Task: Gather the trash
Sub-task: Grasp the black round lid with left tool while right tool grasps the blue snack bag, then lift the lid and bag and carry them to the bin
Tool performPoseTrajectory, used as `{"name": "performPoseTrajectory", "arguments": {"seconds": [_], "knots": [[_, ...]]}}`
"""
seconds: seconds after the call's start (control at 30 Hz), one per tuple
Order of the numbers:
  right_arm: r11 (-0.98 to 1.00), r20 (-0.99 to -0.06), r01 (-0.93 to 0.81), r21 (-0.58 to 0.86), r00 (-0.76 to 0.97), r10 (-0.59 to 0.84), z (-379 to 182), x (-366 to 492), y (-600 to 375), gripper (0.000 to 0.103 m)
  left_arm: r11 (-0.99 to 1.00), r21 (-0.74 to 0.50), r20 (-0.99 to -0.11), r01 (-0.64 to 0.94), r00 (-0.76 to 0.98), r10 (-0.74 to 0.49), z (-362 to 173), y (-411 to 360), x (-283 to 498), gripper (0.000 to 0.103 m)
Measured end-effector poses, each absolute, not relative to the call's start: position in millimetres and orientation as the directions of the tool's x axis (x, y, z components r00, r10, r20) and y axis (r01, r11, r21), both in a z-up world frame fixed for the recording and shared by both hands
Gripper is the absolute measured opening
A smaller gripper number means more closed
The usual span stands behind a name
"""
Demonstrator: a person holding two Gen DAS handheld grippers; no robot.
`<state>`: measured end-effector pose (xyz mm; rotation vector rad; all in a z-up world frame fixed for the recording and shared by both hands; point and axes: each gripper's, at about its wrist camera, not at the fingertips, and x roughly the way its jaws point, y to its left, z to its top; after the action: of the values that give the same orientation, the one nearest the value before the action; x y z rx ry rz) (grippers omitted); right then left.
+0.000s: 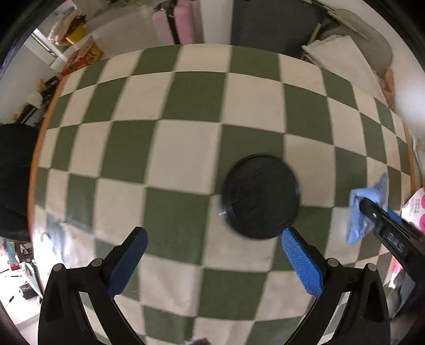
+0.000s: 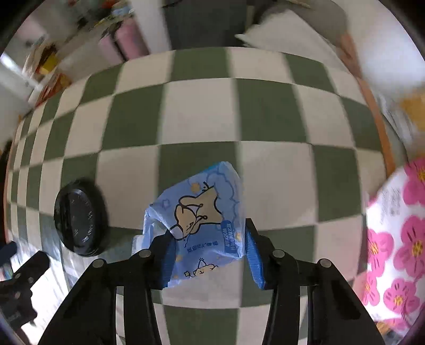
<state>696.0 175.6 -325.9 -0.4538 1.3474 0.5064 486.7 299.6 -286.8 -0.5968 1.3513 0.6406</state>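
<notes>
My right gripper [image 2: 209, 238] is shut on a crumpled blue tissue wrapper [image 2: 202, 212] with a cartoon bear on it, held above the green-and-white checked tablecloth [image 2: 265, 114]. The wrapper also shows at the right of the left wrist view [image 1: 364, 209], pinched in the right gripper's fingers [image 1: 372, 212]. A round black lid [image 1: 261, 196] lies flat on the cloth just ahead of my left gripper [image 1: 212, 254], which is open and empty. The lid shows at the left of the right wrist view [image 2: 79, 216].
A white bag with pink flowers [image 2: 395, 238] stands at the table's right edge, also seen in the left wrist view [image 1: 414, 209]. A crinkled clear plastic sheet [image 1: 53, 233] lies at the near left. Pink rolls [image 1: 175, 24] and boxes stand beyond the table's far edge.
</notes>
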Motion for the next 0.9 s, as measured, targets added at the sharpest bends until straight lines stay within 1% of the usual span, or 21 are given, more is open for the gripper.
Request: {"name": "performPoseTrajectory", "arguments": {"seconds": [0.13, 0.27, 0.3, 0.33, 0.37, 0.4, 0.47, 0.6, 0.77, 0.9], "knots": [[0.888, -0.985, -0.459, 0.031, 0.137, 0.105, -320, 722, 136, 0.048, 0.708, -0.061, -0.995, -0.704, 0.096, 0.01, -301, 298, 513, 0.103], [0.912, -0.988, -0.408, 0.044, 0.117, 0.1, -323, 734, 119, 0.047, 0.727, -0.052, -0.998, -0.684, 0.066, -0.009, -313, 296, 530, 0.101], [0.915, -0.989, -0.402, 0.041, 0.117, 0.095, -324, 737, 117, 0.047, 0.732, -0.043, -0.998, -0.68, 0.056, -0.006, -315, 295, 532, 0.096], [0.916, -0.989, -0.399, 0.04, 0.116, 0.094, -325, 738, 116, 0.047, 0.735, -0.029, -0.999, -0.678, 0.044, 0.001, -317, 296, 534, 0.094], [0.916, -0.989, -0.399, 0.04, 0.114, 0.093, -325, 739, 114, 0.047, 0.736, -0.02, -0.999, -0.677, 0.036, 0.006, -319, 295, 534, 0.084], [0.917, -0.989, -0.396, 0.04, 0.115, 0.092, -326, 740, 113, 0.047, 0.734, -0.024, -0.999, -0.679, 0.041, 0.004, -319, 295, 533, 0.083], [0.917, -0.988, -0.396, 0.045, 0.116, 0.098, -327, 739, 111, 0.047, 0.737, -0.017, -0.998, -0.676, 0.057, 0.029, -312, 294, 529, 0.076], [0.914, -0.985, -0.403, 0.056, 0.127, 0.116, -317, 730, 104, 0.046, 0.737, -0.019, -0.995, -0.675, 0.088, 0.055, -295, 287, 519, 0.076], [0.899, -0.979, -0.432, 0.072, 0.141, 0.146, -296, 708, 104, 0.045, 0.742, 0.002, -0.983, -0.67, 0.135, 0.125, -260, 270, 495, 0.076], [0.879, -0.971, -0.47, 0.084, 0.158, 0.177, -277, 695, 101, 0.039, 0.741, -0.001, -0.969, -0.672, 0.184, 0.165, -231, 258, 465, 0.076]]}}
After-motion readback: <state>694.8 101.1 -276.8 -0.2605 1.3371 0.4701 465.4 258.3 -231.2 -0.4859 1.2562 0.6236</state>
